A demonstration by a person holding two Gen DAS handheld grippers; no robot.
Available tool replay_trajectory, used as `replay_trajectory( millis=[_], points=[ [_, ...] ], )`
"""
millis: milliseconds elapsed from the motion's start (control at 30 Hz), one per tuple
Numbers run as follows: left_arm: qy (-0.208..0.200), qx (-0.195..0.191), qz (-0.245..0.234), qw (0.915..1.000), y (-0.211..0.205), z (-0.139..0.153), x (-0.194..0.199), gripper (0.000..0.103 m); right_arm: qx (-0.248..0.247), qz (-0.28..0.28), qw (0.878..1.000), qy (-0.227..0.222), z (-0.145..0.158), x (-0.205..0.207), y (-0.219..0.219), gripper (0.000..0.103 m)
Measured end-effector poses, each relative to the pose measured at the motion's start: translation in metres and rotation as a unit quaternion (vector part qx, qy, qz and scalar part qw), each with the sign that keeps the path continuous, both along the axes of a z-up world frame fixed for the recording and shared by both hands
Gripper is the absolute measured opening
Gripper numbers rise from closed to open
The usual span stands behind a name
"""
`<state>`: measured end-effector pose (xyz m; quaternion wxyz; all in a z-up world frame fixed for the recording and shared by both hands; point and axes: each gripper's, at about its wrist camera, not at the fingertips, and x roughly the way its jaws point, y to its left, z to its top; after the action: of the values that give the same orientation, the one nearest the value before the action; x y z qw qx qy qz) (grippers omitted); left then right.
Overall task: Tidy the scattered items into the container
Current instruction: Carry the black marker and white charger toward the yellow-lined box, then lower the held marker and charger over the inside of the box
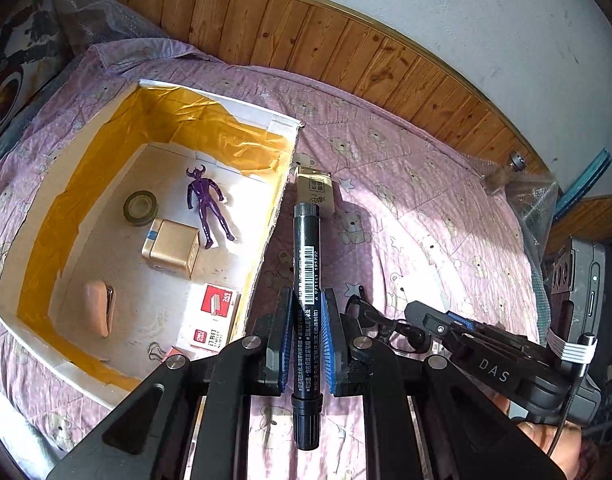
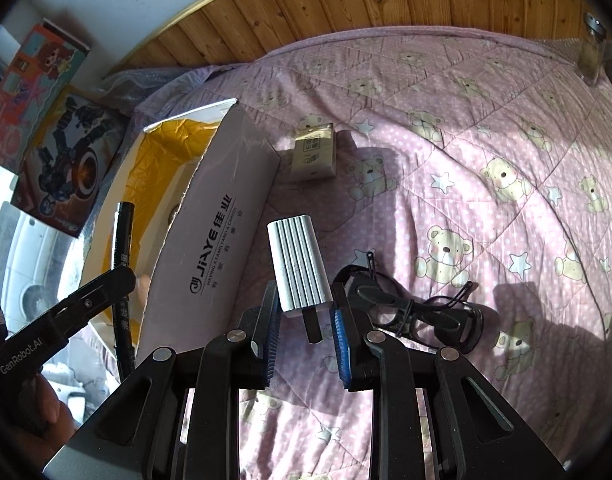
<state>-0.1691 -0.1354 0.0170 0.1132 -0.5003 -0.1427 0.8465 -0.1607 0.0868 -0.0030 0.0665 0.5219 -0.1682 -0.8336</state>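
My left gripper (image 1: 304,300) is shut on a black marker (image 1: 306,248), held upright just right of the container's wall. The container (image 1: 266,216) is a white cardboard box lined with yellow tape. It holds a purple figure (image 1: 208,204), a tape roll (image 1: 140,208), a gold box (image 1: 172,246), a stapler (image 1: 100,306) and a red staples box (image 1: 216,316). My right gripper (image 2: 306,300) is closed on the lower end of a silver ribbed case (image 2: 300,264) with a black stem. Black glasses (image 2: 425,316) lie just right of it. A small beige box (image 2: 314,152) sits by the container (image 2: 226,208).
Everything rests on a pink bear-print quilt (image 2: 485,140) against a wooden headboard (image 1: 345,40). A glass jar (image 2: 591,52) stands at the far right edge. Toy boxes (image 2: 62,152) lean at the left beyond the container. A binder clip (image 1: 156,350) lies in the container's near corner.
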Motion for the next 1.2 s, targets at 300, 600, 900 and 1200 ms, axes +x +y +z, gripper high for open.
replay_trajectory(
  millis=[300,600,900,1200],
  points=[
    [-0.003,0.014,0.023,0.9996,-0.026,0.001,0.010,0.014,0.016,0.050,0.998,0.024,0.019,-0.004,-0.032,0.025],
    [0.000,0.023,0.056,0.9982,-0.054,0.003,0.017,0.014,0.025,0.098,0.994,0.041,0.032,-0.011,-0.062,0.025],
    [0.004,0.033,0.094,0.9950,-0.083,0.004,0.018,0.014,0.032,0.136,0.989,0.054,0.043,-0.022,-0.089,0.025],
    [0.002,0.039,0.121,0.9918,-0.104,-0.001,0.017,0.014,0.040,0.172,0.982,0.066,0.054,-0.039,-0.119,0.025]
  ],
)
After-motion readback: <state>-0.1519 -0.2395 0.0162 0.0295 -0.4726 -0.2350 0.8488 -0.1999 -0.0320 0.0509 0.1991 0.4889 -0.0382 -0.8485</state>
